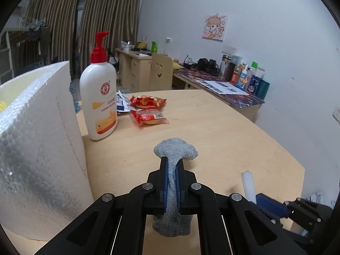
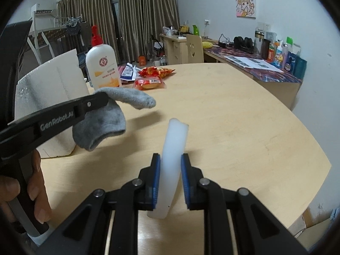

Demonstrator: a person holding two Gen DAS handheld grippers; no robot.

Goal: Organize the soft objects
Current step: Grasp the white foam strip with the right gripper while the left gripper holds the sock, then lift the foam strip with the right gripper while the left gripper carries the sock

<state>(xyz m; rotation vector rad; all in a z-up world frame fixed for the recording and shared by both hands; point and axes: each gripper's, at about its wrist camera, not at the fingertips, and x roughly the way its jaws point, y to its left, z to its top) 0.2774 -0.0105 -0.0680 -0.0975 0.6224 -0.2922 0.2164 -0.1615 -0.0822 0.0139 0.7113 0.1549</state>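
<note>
A grey sock is pinched between the blue pads of my left gripper, which is shut on it. Its toe bunches above the fingertips and its cuff hangs below. In the right wrist view the same sock droops from the left gripper above the table, beside the foam box. My right gripper is shut on a white foam strip that stands upright between its pads, clear of the table. From the left wrist view the strip and the right gripper show at lower right.
A white polystyrene box stands at the left of the round wooden table. Behind it are a lotion pump bottle and red snack packets. A person's hand grips the left tool. A cluttered desk lines the far wall.
</note>
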